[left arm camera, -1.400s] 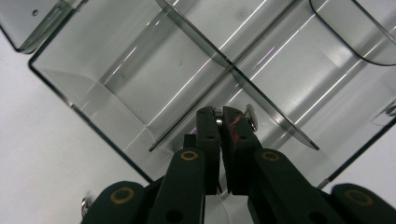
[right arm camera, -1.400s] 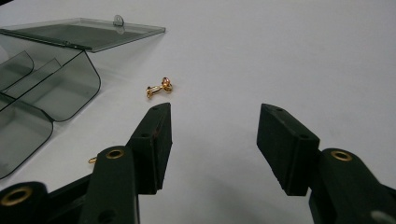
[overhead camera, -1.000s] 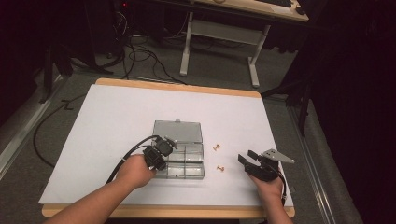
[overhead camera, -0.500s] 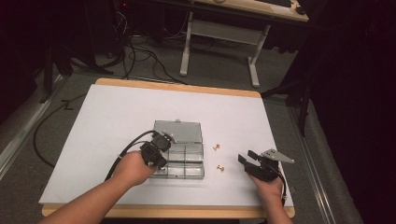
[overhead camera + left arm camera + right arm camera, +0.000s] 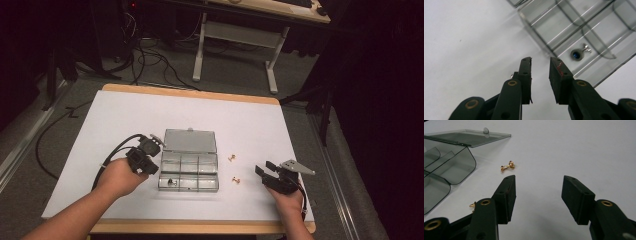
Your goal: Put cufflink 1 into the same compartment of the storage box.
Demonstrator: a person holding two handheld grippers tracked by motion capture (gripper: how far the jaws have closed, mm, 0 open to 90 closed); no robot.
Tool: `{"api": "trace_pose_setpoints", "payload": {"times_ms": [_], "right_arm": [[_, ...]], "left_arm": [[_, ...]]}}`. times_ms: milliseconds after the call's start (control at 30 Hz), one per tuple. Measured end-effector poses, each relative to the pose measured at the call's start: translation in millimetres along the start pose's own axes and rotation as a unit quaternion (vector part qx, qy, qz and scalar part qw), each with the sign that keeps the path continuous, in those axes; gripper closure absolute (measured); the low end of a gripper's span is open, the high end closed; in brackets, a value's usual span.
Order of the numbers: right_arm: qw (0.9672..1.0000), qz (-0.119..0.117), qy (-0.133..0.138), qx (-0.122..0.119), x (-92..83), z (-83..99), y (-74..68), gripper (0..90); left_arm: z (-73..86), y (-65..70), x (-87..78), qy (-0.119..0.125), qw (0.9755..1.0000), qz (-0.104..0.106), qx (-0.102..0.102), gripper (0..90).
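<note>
A clear plastic compartment box [image 5: 189, 170] lies mid-table with its lid [image 5: 190, 141] folded open behind it. A small blue-and-silver stud [image 5: 577, 54] rests in its front left compartment [image 5: 170, 181]. My left gripper [image 5: 147, 165] hovers just left of the box; its jaws [image 5: 540, 67] have just been opening and stand slightly apart with nothing between them. Two small gold earrings [image 5: 232, 157] [image 5: 236, 179] lie on the white sheet right of the box. My right gripper [image 5: 265, 168] rests open near them, the farther earring [image 5: 507, 166] ahead of its jaws [image 5: 539, 185].
The nearer gold earring [image 5: 472, 205] peeks out beside the right gripper's left jaw. The white sheet [image 5: 100, 125] covers the wooden table. A black cable [image 5: 107, 160] trails from the left gripper. A desk frame [image 5: 235, 35] stands beyond the far edge.
My left gripper has drawn back leftward from over the box's front left corner, and its jaws have parted. The right gripper has stayed put.
</note>
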State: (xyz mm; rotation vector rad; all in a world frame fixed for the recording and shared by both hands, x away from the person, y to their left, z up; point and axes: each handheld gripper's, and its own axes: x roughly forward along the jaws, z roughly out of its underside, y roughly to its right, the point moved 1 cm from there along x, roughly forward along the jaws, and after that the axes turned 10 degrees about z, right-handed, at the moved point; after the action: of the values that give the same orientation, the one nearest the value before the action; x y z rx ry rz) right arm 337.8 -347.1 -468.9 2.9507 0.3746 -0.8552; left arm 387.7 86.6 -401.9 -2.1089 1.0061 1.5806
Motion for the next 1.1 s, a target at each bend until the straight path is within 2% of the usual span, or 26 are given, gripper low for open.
{"api": "trace_pose_setpoints", "payload": {"times_ms": [267,467,733,1100], "right_arm": [[1.0000,0.001,-0.002,-0.001,-0.4,-0.1,-0.9,45.7],[1.0000,0.003,-0.002,-0.001,-0.3,0.1,-0.2,45.8],[1.0000,0.004,-0.001,-0.001,-0.3,0.3,1.8,45.8],[1.0000,0.005,-0.001,-0.001,-0.8,0.3,2.5,45.8]], "left_arm": [[18.2,-18.8,5.3,-0.009,0.9998,0.000,-0.019,66.4],[22.1,-25.0,16.2,-0.014,0.9994,0.016,-0.026,62.4],[22.6,-26.9,28.7,-0.024,0.9991,0.025,-0.025,69.4],[23.9,-30.0,30.8,-0.027,0.9988,0.031,-0.028,76.5]]}}
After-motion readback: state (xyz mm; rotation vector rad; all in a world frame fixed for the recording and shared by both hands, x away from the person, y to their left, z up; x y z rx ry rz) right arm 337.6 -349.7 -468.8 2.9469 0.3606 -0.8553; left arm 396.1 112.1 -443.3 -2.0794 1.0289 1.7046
